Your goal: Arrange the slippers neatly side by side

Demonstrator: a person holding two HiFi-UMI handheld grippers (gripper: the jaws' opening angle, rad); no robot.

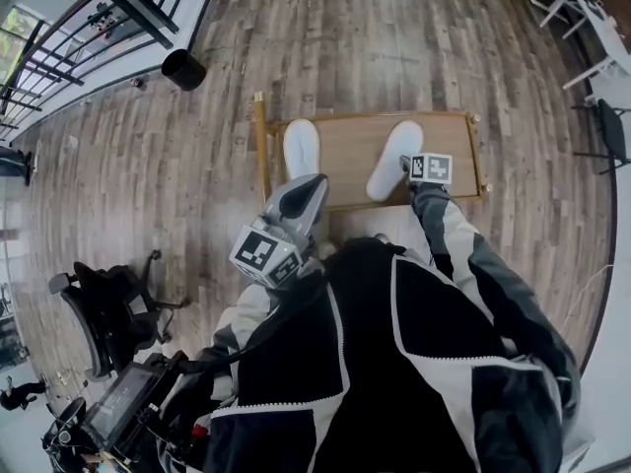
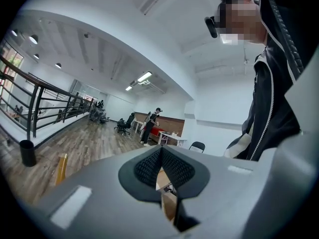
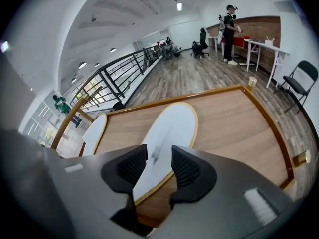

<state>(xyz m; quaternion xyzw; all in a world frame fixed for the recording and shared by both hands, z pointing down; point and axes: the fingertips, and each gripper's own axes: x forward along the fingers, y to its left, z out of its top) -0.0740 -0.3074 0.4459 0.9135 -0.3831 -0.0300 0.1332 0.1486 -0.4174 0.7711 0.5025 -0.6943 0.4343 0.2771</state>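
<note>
Two white slippers lie sole-up on a low wooden platform (image 1: 345, 146), the left slipper (image 1: 302, 149) near its left end and the right slipper (image 1: 394, 161) slanted right of the middle. My right gripper (image 1: 406, 163) points down at the right slipper's near end. In the right gripper view the right gripper (image 3: 158, 166) is open, and the yellow-edged right slipper (image 3: 169, 131) shows through the gap, untouched by the pads; the left slipper (image 3: 94, 132) lies far left. My left gripper (image 1: 301, 197) is held level near my body, shut and empty, as the left gripper (image 2: 162, 168) also shows in its own view.
A black bin (image 1: 183, 69) stands on the wood floor beyond the platform's left end. An office chair (image 1: 108, 313) is at my left. White tables (image 1: 592, 18) and a folding chair (image 1: 611, 131) stand at the right. A person (image 3: 229, 19) stands far off.
</note>
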